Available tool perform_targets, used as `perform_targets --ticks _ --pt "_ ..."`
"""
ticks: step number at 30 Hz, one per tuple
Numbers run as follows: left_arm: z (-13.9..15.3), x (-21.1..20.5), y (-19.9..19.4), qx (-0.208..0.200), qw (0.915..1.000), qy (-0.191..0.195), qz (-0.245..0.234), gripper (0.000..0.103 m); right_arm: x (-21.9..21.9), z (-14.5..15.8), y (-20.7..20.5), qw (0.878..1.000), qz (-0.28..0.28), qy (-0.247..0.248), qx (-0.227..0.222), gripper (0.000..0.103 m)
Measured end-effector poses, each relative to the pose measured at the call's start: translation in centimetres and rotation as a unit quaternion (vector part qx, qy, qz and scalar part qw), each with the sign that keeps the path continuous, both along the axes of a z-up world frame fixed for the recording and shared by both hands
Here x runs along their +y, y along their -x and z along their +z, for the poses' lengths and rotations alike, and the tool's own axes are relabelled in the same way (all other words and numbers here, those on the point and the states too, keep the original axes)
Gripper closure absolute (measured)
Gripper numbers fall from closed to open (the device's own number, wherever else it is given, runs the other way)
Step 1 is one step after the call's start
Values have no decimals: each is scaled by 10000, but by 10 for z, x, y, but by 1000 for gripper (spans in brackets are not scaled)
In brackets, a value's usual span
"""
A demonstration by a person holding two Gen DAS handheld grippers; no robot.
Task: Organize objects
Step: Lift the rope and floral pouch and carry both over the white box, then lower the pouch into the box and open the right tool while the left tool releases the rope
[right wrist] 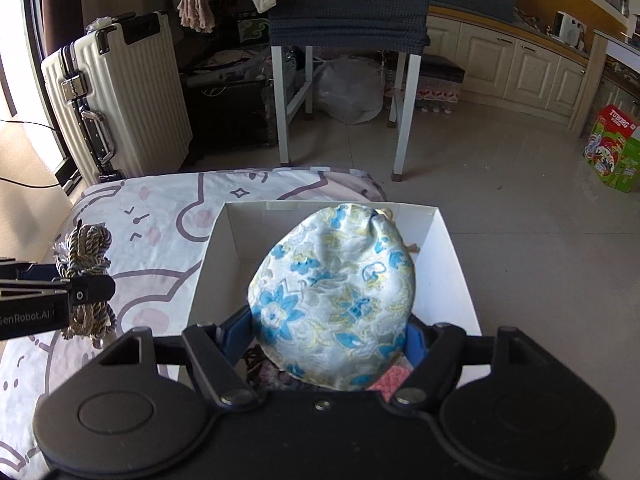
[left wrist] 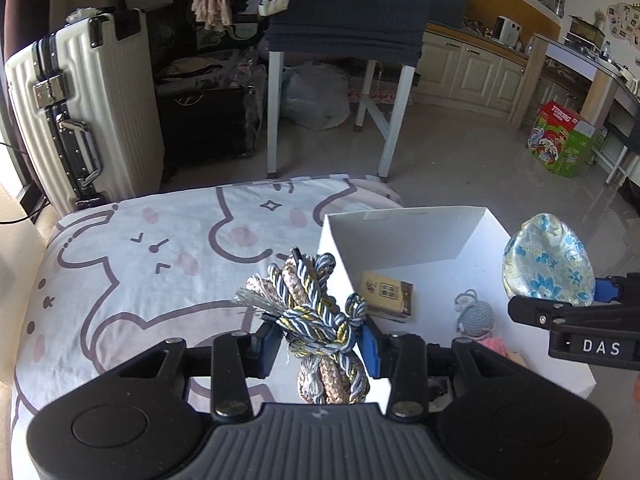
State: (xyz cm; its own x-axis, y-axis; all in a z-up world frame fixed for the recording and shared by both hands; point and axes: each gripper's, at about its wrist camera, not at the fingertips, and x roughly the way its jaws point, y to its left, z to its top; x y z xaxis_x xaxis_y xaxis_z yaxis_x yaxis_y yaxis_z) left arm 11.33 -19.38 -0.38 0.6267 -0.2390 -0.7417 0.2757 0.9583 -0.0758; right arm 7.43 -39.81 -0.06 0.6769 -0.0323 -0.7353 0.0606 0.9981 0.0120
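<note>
The white box point(right wrist: 460, 264) is standing open-topped; its far half is lying bare, while a small packet point(left wrist: 386, 294) and knitted doll point(left wrist: 478, 318) are crowding the near floor.

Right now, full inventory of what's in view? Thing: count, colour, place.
twisted rope bundle: 1, blue, gold and tan, held over the bedsheet
floral drawstring pouch: 1, white with blue flowers, held above the box
open cardboard box: 1, white, on the bed
small packet: 1, tan, inside the box
crocheted doll: 1, grey and pink, inside the box
hard-shell suitcase: 1, cream, on the floor
left gripper: 1, black, jaws clamping the rope
right gripper: 1, black, jaws clamping the pouch
</note>
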Motion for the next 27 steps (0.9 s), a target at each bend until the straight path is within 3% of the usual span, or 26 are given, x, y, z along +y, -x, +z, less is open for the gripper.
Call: perform_targets --ticks 16,22,27 --pt "-19 -77 24 247 9953 28 -940 61 -40 -17 -37 9998 -71 -159 88 28" --pt "-36 -104 30 458 9877 -11 -1494 61 -47 -38 -69 9995 -2 -117 309 28" --pt "-55 -115 26 676 9786 -328 -1915 61 -54 -56 -96 9979 -64 -261 595 28"
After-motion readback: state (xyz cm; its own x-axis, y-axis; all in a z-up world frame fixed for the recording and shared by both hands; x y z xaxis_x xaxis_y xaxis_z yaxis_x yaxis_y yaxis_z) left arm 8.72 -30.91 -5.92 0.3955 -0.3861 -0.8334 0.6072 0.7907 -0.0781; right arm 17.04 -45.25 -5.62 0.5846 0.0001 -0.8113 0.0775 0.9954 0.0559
